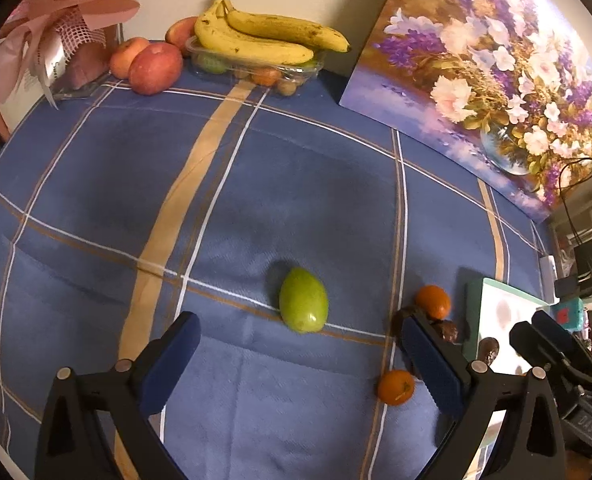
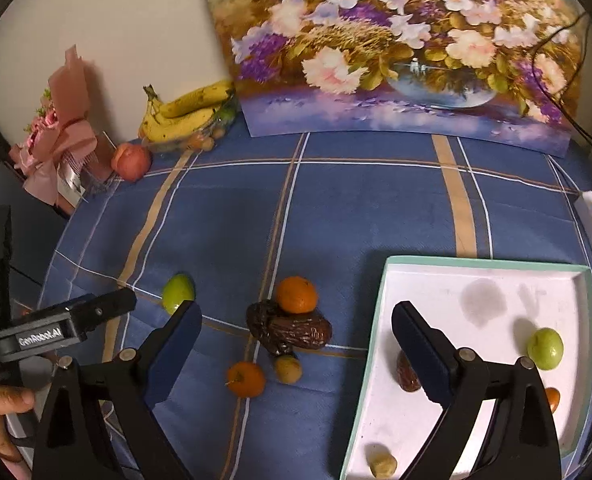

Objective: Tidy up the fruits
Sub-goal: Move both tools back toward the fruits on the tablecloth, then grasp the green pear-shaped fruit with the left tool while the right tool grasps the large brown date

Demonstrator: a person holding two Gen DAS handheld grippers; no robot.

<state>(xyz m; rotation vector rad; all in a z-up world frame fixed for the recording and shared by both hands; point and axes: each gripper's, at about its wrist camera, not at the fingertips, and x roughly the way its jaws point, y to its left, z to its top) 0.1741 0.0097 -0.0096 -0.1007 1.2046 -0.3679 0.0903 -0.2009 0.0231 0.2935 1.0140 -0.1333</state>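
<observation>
I read the left gripper (image 1: 300, 364) as wide open and empty; the green fruit (image 1: 303, 300) lies just ahead between its fingers, long axis pointing away, mid-tablecloth (image 1: 95, 200). Right gripper (image 2: 296, 344) (also open, empty) sits farther off.

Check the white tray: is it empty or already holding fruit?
Holding fruit. The white tray contains a green fruit, a brown date, and a small tan fruit.

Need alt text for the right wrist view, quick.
The open right gripper hangs over a blue plaid tablecloth, with two oranges, dark dates and a small yellowish fruit loose between its fingers. A white tray at right holds a green fruit.
</observation>
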